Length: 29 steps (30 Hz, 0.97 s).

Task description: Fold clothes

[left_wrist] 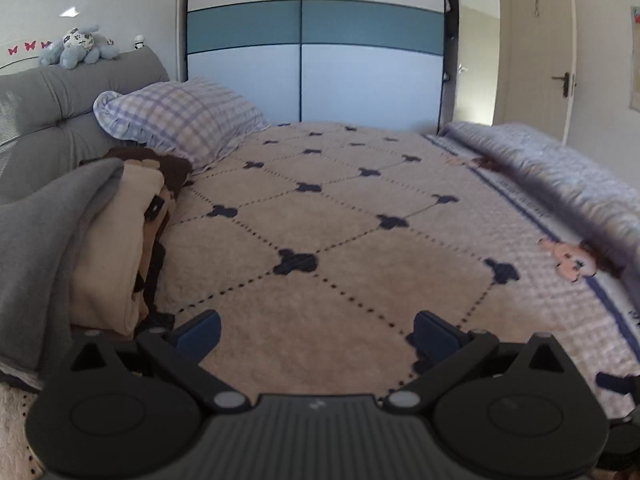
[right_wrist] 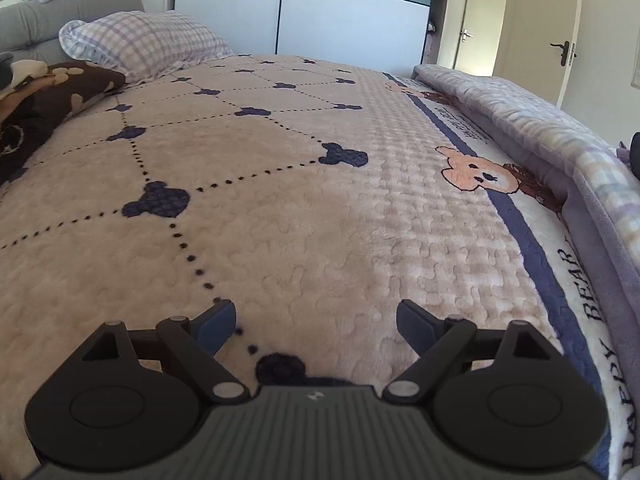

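Observation:
A stack of clothes lies at the left of the bed: a grey garment [left_wrist: 44, 240] on top, a cream one [left_wrist: 116, 252] under it, and a brown patterned one [left_wrist: 168, 168] at the far end. My left gripper [left_wrist: 316, 330] is open just right of that stack, low over the beige fleece blanket [left_wrist: 360, 208], with nothing between its fingers. In the right wrist view the brown patterned garment [right_wrist: 48, 92] lies far left. My right gripper [right_wrist: 316, 322] is open over the blanket [right_wrist: 280, 200], holding nothing.
A checked pillow [left_wrist: 180, 120] and grey padded headboard [left_wrist: 52, 96] stand at the head of the bed. A rolled lilac quilt [right_wrist: 540, 136] runs along the right edge. A wardrobe [left_wrist: 312, 60] and doors [right_wrist: 536, 32] lie beyond.

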Motion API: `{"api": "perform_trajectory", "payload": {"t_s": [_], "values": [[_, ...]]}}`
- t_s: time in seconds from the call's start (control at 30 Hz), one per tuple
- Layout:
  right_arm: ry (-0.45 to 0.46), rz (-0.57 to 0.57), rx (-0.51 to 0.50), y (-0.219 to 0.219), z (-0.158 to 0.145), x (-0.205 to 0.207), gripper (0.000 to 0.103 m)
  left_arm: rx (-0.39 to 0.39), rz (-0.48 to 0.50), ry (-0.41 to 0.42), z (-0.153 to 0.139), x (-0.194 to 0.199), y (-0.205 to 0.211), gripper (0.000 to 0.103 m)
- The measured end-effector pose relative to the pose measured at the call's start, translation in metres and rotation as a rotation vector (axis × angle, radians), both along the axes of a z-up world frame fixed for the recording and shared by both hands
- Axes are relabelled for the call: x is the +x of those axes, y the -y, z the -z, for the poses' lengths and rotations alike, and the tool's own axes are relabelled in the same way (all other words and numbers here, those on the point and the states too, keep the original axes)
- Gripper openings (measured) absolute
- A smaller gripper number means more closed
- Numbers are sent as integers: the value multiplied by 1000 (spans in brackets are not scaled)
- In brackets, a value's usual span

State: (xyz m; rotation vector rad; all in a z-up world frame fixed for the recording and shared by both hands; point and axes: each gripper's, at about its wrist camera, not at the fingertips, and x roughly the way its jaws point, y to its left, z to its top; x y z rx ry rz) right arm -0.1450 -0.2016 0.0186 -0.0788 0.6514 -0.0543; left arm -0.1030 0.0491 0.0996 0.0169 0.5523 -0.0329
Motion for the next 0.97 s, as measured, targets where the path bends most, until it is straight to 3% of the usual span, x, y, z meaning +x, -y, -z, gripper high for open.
{"api": "perform_trajectory", "payload": {"t_s": [0.17, 0.37, 0.43, 0.5, 0.53, 0.6, 0.73, 0.97], "values": [[6, 54, 6, 4, 5, 35, 90, 23, -7, -36, 22, 25, 6, 103], [-8, 114, 118, 16, 6, 76, 90, 29, 34, -59, 46, 66, 27, 103], [-4, 116, 99, 11, 12, 89, 101, 3, 14, -102, 66, 80, 29, 103], [2, 113, 66, 5, 19, 98, 103, -18, 16, -147, 90, 90, 34, 103], [8, 112, 51, 2, 21, 101, 103, 9, 12, -117, 98, 87, 39, 103], [15, 112, 34, -2, 23, 105, 103, 48, 14, -79, 99, 83, 46, 103], [22, 117, 71, 4, 25, 112, 103, 5, -3, -84, 98, 87, 44, 103], [38, 118, 64, 2, 25, 109, 103, -5, -5, -73, 99, 88, 42, 103]]}}
